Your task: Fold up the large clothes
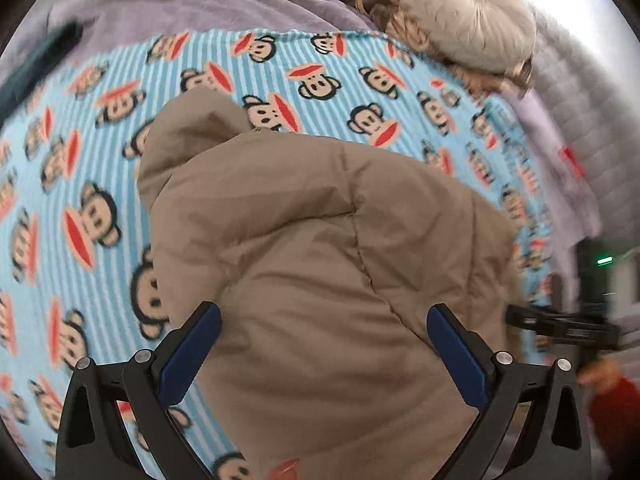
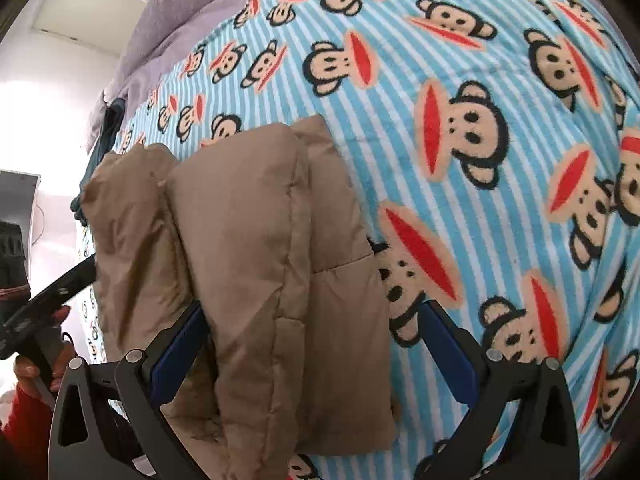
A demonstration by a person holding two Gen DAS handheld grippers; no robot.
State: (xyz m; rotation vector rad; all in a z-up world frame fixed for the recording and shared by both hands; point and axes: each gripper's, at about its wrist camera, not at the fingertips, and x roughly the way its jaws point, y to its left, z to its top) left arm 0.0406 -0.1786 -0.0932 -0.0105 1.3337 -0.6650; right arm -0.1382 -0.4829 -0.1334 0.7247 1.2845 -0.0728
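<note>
A tan padded jacket lies bunched and folded on a blue striped blanket with monkey faces. My left gripper is open, its jaws wide apart just above the jacket's near part. In the right wrist view the jacket lies in thick folded layers on the blanket. My right gripper is open, its jaws standing either side of the jacket's near edge without pinching it. The other gripper and a hand in a red sleeve show at the left edge.
A round cream cushion and a woven basket sit at the far edge of the bed. Purple bedding lies behind the blanket. A dark garment lies at the blanket's far left edge.
</note>
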